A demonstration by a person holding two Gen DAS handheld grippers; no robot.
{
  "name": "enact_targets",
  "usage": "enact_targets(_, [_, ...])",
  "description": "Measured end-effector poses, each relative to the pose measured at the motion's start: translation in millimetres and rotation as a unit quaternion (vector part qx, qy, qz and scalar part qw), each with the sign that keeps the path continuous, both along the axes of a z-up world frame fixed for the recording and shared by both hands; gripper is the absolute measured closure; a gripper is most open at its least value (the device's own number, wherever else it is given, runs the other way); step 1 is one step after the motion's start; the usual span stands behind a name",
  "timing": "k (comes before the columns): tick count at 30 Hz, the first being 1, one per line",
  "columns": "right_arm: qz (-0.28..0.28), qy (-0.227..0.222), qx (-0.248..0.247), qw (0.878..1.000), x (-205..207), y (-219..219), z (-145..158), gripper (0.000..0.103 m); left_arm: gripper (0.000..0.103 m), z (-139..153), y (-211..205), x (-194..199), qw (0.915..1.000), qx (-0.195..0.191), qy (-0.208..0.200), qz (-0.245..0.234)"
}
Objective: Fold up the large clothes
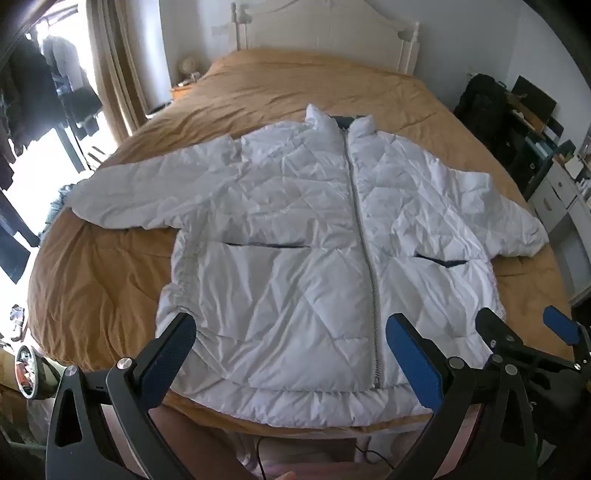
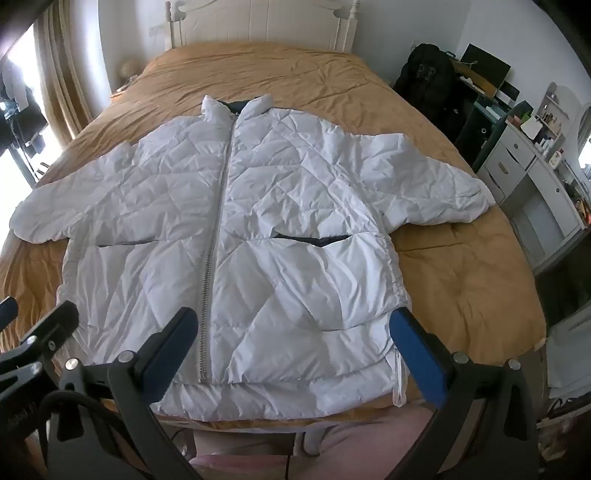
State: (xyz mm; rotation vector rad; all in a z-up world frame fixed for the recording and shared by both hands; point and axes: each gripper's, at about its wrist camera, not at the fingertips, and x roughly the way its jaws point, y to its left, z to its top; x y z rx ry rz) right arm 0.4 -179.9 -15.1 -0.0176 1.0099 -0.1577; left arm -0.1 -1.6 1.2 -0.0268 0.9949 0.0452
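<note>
Both jaws stand released and empty: the left gripper (image 1: 291, 354) and right gripper (image 2: 295, 349) hover above the hem of the white jacket (image 1: 314, 229). It lies flat, zipped, front up, on the bed (image 1: 110, 277), hem at the near edge, collar toward the headboard (image 1: 325, 33), sleeves spread toward the side edges. Risk: the padded shell is slippery and thick, so a shallow pinch may catch one layer only and skew the fold. Only the left view shows both grippers' pads; the right view alone shows the drawstring (image 2: 399, 384) at the hem corner.
</note>
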Motion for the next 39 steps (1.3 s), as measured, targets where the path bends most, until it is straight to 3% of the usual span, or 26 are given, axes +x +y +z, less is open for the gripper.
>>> enact_targets(3, [0.003,0.002,0.002,1.0,0.1,1.3,0.4,0.0,0.0,-1.2,3.6,11.5,0.9999,-0.005,0.012,-0.007])
enact_targets(6, [0.002,0.001,0.004,1.0,0.8,0.1,-0.6,0.0,0.0,0.5,10.6,1.1,0.9997,-0.021,-0.013,-0.004])
enact_targets(21, [0.009,0.004,0.006,1.0,3.9,3.7,-2.4,0.0,0.001,-9.8,5.8,4.0,0.9999,-0.01,0.002,-0.006])
enact_targets(27, [0.013,0.002,0.0,1.0,4.8,5.1,-3.3,0.0,0.001,-10.1,3.6,4.0,1.0,0.001,-0.008,-0.002])
enact_targets(32, [0.009,0.003,0.003,1.0,4.4,3.0,-2.8,0.0,0.001,-10.9,6.4,4.3,0.9997,-0.024,-0.005,-0.008])
enact_targets(39, [0.011,0.004,0.005,1.0,4.8,3.1,-4.4,0.0,0.001,-7.6,8.0,1.4,0.9999,-0.007,-0.015,0.001])
